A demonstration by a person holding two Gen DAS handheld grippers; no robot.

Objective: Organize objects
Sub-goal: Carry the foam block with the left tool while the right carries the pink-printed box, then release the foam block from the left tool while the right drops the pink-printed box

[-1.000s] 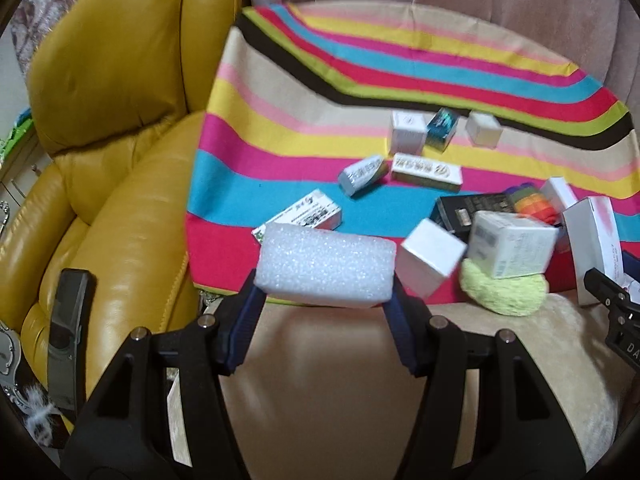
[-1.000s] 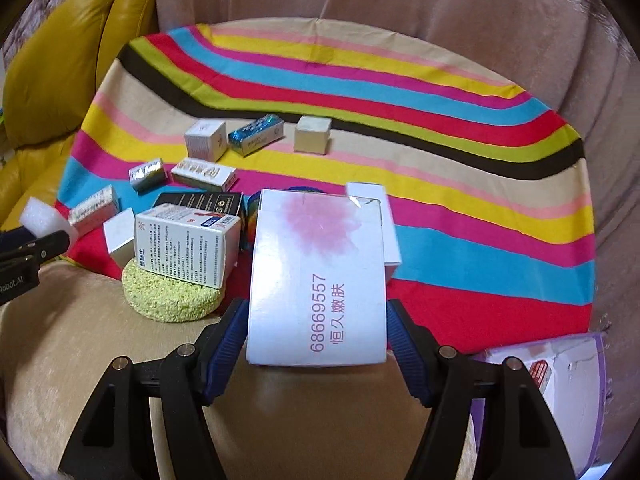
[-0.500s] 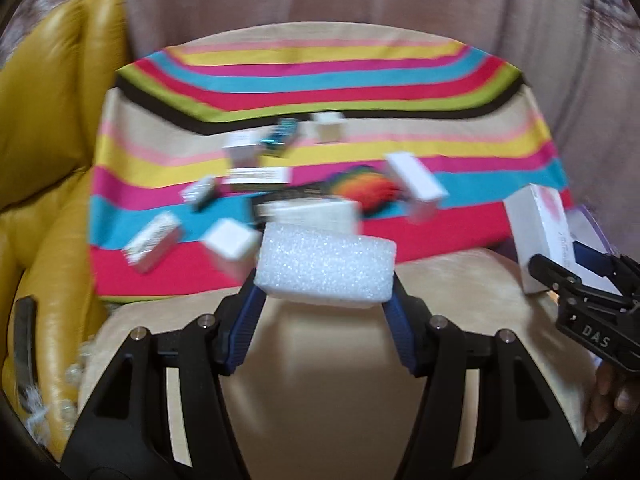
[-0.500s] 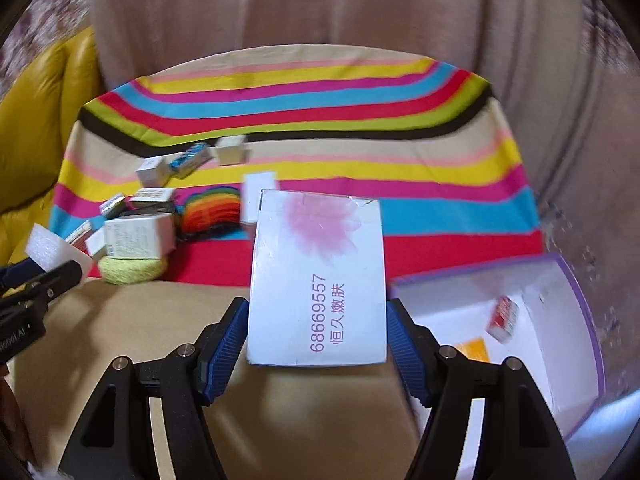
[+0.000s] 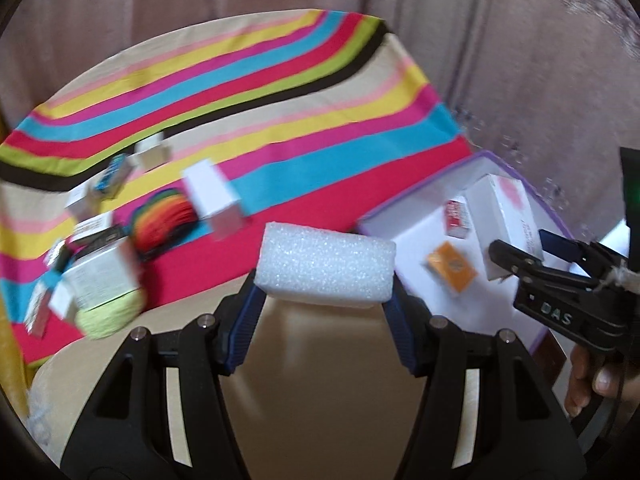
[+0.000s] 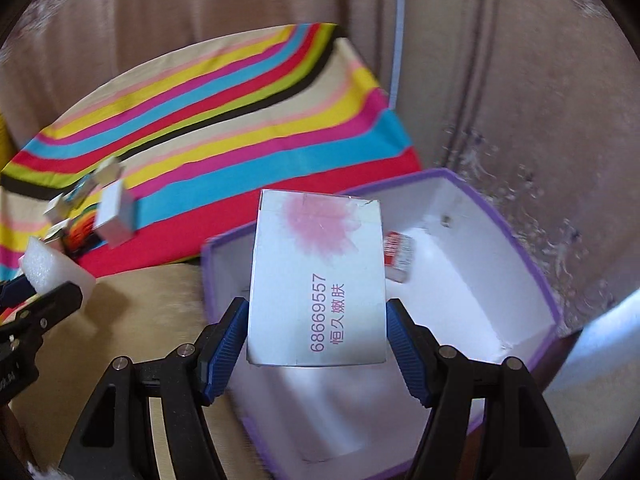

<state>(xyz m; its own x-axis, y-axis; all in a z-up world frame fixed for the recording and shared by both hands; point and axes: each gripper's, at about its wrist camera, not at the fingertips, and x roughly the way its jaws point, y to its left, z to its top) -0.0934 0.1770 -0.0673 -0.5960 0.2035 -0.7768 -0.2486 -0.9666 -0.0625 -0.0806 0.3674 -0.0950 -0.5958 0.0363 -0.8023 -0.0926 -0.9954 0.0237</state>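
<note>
My left gripper [image 5: 324, 300] is shut on a white foam block [image 5: 326, 266], held above the tan cushion just left of the purple-edged white box [image 5: 404, 224]. My right gripper [image 6: 316, 344] is shut on a white carton with a pink flower and purple print [image 6: 318, 284], held over the open box [image 6: 516, 236]. The carton [image 5: 506, 220] and right gripper also show in the left wrist view. Inside the box lie a red-and-white packet [image 6: 398, 256] and an orange packet [image 5: 450, 266].
Several small boxes [image 5: 212, 196], a rainbow-coloured item [image 5: 166, 216] and a green sponge [image 5: 110, 312] lie on the striped cloth [image 5: 280, 120] at left. A curtain [image 6: 500, 80] hangs behind. The foam block also shows at the right wrist view's left edge [image 6: 52, 266].
Both grippers have swung right, away from the yellow chair and the pile of boxes. The purple-edged box came into view, and the carton is now over it.
</note>
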